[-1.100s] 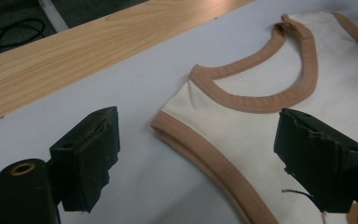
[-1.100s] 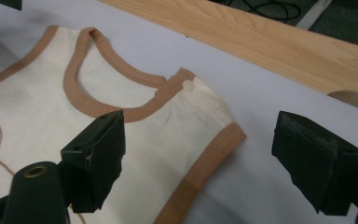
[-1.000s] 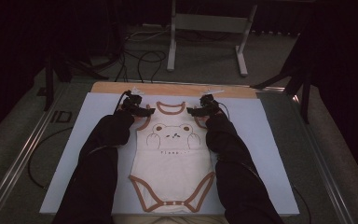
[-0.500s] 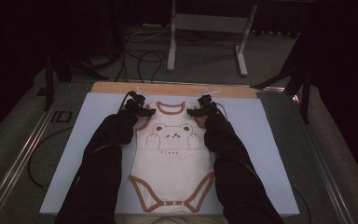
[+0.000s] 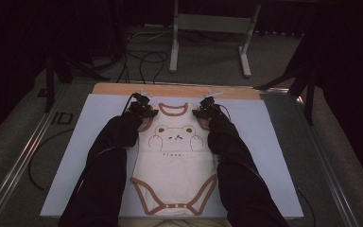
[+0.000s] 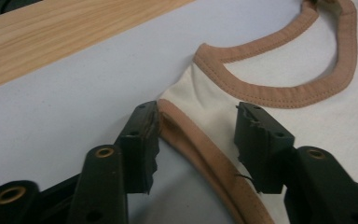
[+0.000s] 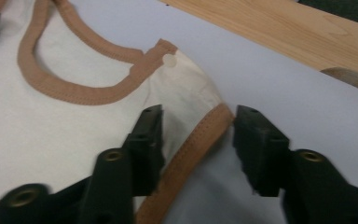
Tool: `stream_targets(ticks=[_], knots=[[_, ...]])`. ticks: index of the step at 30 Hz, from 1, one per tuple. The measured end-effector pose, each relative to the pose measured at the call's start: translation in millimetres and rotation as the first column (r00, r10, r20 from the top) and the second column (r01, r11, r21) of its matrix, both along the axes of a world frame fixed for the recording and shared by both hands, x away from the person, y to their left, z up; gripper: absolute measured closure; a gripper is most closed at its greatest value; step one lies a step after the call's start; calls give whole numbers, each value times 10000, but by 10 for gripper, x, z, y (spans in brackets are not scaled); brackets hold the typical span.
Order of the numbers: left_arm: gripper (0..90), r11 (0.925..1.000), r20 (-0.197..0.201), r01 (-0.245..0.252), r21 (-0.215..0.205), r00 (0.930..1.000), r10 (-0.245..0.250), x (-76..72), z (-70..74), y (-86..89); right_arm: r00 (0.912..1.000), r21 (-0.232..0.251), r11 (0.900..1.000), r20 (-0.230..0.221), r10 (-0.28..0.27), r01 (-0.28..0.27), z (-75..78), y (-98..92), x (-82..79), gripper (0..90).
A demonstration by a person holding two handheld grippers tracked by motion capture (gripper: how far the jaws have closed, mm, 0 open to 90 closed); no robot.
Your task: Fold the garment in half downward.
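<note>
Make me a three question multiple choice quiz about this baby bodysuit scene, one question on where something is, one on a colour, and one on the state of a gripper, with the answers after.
1. Where does the bodysuit lie?
A. on the pale sheet covering the table
B. on the floor beside the table
C. draped over the metal stand

2. What colour is the trim round the bodysuit's neck and armholes?
A. blue
B. brown
C. green

3. How do the left gripper's jaws stand?
A. clamped shut with nothing between them
B. apart, with the brown shoulder edge between them
C. holding a pen

Answers: 1 A, the high view shows it flat on the sheet between the sleeves. 2 B, both gripper views show brown binding. 3 B, the left gripper view shows a gap at each pad; the jaws have just been closing.
</note>
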State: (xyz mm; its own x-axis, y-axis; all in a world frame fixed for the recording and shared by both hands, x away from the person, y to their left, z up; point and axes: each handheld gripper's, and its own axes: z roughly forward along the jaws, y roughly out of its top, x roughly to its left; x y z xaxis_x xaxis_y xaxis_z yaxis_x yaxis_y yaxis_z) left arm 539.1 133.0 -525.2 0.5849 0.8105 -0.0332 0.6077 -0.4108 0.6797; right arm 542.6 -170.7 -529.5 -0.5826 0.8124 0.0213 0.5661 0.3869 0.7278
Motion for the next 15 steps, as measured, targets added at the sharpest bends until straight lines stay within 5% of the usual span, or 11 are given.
stream_targets(ticks=[10, 15], knots=[[671, 9997, -81, 234, 8, 9997, -234, -14, 20, -64, 9983, -7, 9984, -159, 562, -562, 24, 49, -10, 860], [794, 9985, -214, 489, -259, 9985, -495, -22, 20, -100, 9978, -101, 9980, -258, 619, -621, 39, 62, -8, 881]])
